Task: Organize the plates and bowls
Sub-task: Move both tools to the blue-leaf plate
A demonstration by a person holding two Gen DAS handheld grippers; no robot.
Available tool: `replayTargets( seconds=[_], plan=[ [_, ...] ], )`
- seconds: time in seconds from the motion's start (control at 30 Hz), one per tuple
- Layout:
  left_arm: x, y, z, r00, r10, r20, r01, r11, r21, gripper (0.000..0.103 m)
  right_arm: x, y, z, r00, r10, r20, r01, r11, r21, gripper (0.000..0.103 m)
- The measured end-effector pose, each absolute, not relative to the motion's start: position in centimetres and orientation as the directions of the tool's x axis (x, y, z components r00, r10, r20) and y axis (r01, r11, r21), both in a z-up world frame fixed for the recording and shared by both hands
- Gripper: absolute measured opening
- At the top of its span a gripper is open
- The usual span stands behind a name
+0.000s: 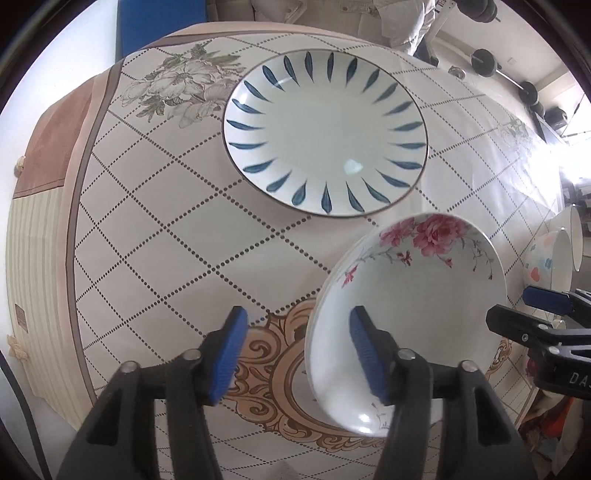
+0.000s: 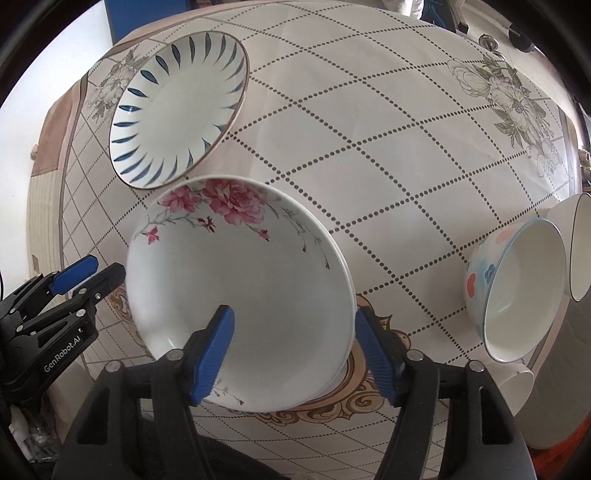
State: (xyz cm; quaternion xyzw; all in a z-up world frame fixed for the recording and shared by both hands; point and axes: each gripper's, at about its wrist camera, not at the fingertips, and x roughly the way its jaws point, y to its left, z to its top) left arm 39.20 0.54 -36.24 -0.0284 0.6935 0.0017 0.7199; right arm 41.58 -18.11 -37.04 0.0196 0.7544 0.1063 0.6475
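A white plate with pink flowers [image 2: 240,295] sits on the table's near centre; it also shows in the left wrist view [image 1: 410,310]. My right gripper [image 2: 293,354] is open, its jaws straddling the plate's near right rim. My left gripper [image 1: 299,354] is open, its right pad [image 1: 364,354] over the plate's left edge. A larger plate with blue leaf strokes [image 1: 325,136] lies farther back on the table, also in the right wrist view [image 2: 181,107]. A bowl with coloured hearts [image 2: 517,288] stands at the right.
A second white bowl with a dark rim [image 2: 580,243] stands behind the heart bowl at the table's right edge. A white cup [image 2: 517,384] sits below them. The patterned tablecloth [image 2: 369,147] covers the table. A person stands beyond the far edge [image 1: 399,22].
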Motion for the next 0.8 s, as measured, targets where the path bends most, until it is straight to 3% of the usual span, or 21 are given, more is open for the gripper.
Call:
replayTargets(
  seconds=[0.07, 0.13, 0.43, 0.8],
  plan=[
    [40.3, 1.2, -35.6, 0.061, -0.047, -0.997, -0.061, 0.997, -0.051, 0.070, 42.4, -18.3, -36.5, -0.134, 0.224, -0.965, -0.074, 0.969, 0.236, 0.097],
    [41.6, 2.0, -34.9, 0.082, -0.049, -0.995, -0.082, 0.995, -0.055, 0.070, 43.7, -18.5, -36.1, -0.109, 0.283, -0.953, -0.044, 0.956, 0.289, 0.101],
    [47.9, 6.2, -35.5, 0.109, 0.007, -0.994, -0.162, 0.987, -0.011, 0.070, 50.6, -18.9, -36.5, -0.064, 0.386, -0.920, 0.031, 0.922, 0.385, 0.101],
    [52.3, 9.7, -39.1, 0.052, 0.034, -0.998, -0.156, 0.987, 0.026, 0.070, 56.2, -16.4, -41.5, -0.123, 0.423, -0.898, 0.125, 0.904, 0.409, 0.101]
  ],
)
